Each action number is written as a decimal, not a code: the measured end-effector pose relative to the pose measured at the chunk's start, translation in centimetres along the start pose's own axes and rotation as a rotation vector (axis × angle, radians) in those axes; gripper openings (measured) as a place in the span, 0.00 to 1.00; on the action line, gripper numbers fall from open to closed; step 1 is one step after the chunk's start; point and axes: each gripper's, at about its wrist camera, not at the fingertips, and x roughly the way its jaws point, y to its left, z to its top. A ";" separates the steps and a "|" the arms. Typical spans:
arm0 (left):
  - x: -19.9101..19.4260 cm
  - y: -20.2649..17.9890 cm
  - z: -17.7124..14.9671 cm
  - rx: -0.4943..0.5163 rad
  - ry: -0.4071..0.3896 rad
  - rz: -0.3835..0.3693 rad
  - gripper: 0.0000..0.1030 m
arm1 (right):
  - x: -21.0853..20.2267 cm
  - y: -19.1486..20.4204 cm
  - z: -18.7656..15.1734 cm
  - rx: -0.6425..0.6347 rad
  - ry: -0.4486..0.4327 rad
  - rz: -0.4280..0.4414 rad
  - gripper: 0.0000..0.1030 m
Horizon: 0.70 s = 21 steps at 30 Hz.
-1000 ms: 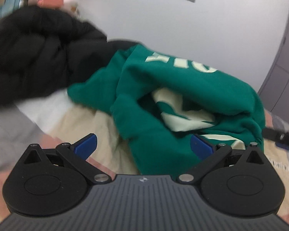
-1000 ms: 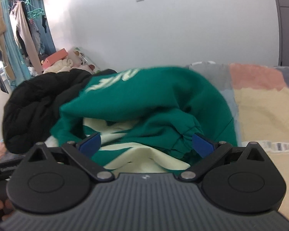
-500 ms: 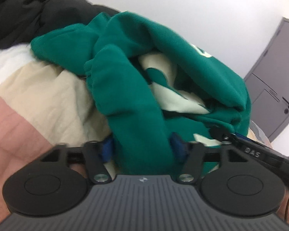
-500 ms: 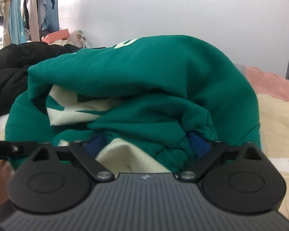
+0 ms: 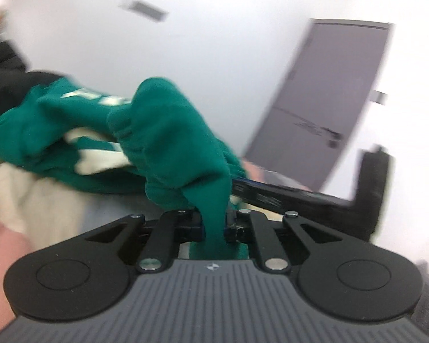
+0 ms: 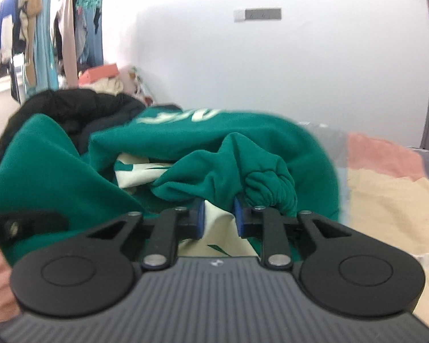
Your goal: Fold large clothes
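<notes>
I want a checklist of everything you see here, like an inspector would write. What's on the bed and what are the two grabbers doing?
Surface: bed cover in cream, pink and grey patches.
Job's things: green sweatshirt with cream lettering, crumpled in a heap on the bed.
Clutter: black puffy jacket behind the sweatshirt; a pile of clothes by the wall.
Grippers: left gripper has just closed and pinches a green fold; right gripper has just been closing, with green and cream cloth between its blue pads.
Cables: nothing seen.
Surroundings: white wall with a socket strip; clothes on hangers far left; grey door.
</notes>
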 end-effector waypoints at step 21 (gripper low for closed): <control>1.0 -12.0 -6.9 0.011 0.281 -0.105 0.37 | -8.6 -4.9 -1.4 0.273 0.011 -0.006 0.06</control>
